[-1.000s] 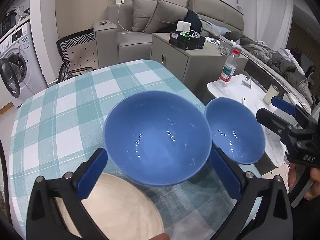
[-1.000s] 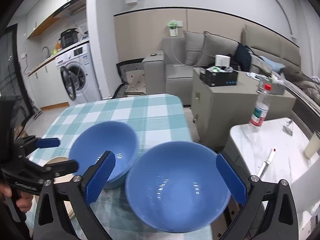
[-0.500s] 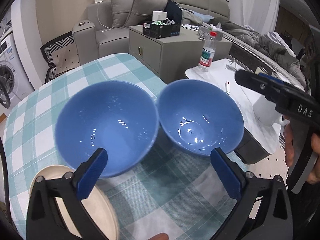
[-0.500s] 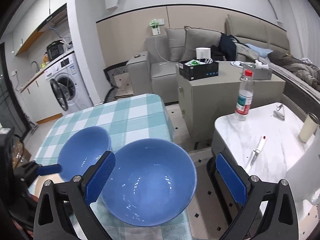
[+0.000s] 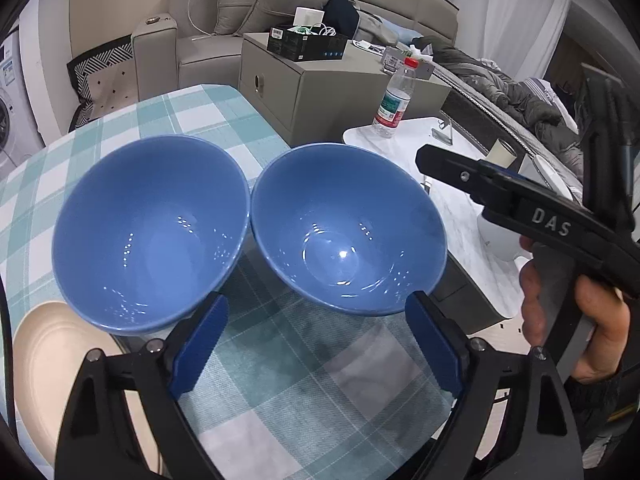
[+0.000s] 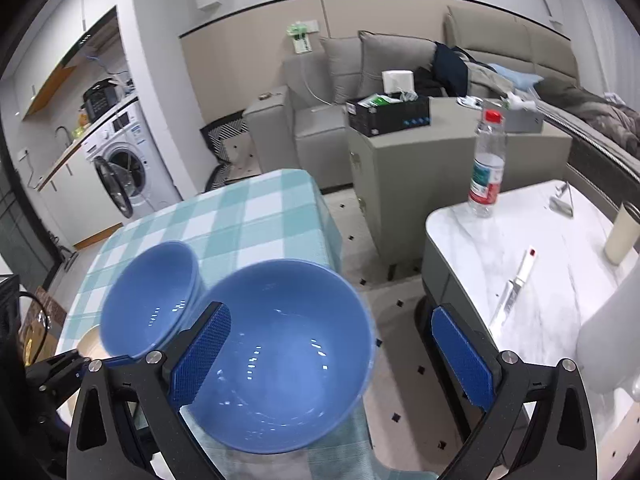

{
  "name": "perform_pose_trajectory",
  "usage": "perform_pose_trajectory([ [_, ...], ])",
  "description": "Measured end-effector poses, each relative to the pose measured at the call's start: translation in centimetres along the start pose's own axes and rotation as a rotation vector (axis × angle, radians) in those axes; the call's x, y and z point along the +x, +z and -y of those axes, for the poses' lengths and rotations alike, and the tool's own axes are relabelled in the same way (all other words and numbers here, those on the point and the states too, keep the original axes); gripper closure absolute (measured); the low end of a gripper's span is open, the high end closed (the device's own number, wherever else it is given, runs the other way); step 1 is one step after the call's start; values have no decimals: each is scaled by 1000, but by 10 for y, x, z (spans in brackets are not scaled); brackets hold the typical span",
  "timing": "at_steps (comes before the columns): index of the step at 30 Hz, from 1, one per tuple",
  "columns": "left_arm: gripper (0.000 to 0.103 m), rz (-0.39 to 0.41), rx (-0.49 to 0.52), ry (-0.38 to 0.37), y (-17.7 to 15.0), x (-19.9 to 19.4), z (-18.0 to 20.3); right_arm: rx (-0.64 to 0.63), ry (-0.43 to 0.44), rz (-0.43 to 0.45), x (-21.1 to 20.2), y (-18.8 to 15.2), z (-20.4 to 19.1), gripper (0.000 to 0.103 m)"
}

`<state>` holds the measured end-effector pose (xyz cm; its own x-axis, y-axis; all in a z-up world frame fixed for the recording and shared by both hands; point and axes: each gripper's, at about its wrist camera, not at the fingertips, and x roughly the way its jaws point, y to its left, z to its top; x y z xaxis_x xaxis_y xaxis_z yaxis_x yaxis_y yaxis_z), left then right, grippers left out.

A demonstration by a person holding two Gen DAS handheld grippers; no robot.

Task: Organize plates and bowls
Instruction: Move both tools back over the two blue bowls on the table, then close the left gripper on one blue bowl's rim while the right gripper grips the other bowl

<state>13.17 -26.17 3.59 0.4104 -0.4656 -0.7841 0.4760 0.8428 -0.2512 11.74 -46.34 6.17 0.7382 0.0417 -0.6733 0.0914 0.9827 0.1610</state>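
Two blue bowls stand side by side on the checked tablecloth. The left bowl is next to a beige plate. The right bowl sits by the table's right edge. My left gripper hovers just short of the right bowl's near rim; its jaws are closing, with only cloth between the pads. In the right wrist view, my right gripper is open over the right bowl, its left finger across the rim and neither pad pressing. A hand holds it.
Right of the table stands a white marble side table with a water bottle, a cup and a knife. A grey cabinet, a sofa and a washing machine lie beyond.
My left gripper swung right from the left bowl towards the right bowl, and its pads came a little closer together. My right gripper drifted right, so the bowl now lies under its left finger.
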Motion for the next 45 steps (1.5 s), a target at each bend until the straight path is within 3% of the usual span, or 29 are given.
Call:
perform_pose_trajectory([
  [8,39,-26,-29,-50,2,10,3,52,50,-23,8,-2,18,1],
  [15,39,-23,-23,0,2,20,9,38,55,-49,21,-6,19,2],
  [17,39,-26,-17,11,2,24,10,48,57,-68,31,-8,21,7],
  [19,39,-29,-19,17,2,28,10,55,44,-82,38,-9,19,21],
  [23,39,-29,-22,23,4,32,10,15,50,-92,45,-11,8,23],
  [28,39,-18,-33,43,4,36,6,29,7,-123,55,-13,13,33],
  [35,48,-10,-77,43,5,43,-3,70,4,-128,57,-16,31,38],
  [45,57,1,-76,56,6,46,-3,32,16,-147,59,-20,30,59],
])
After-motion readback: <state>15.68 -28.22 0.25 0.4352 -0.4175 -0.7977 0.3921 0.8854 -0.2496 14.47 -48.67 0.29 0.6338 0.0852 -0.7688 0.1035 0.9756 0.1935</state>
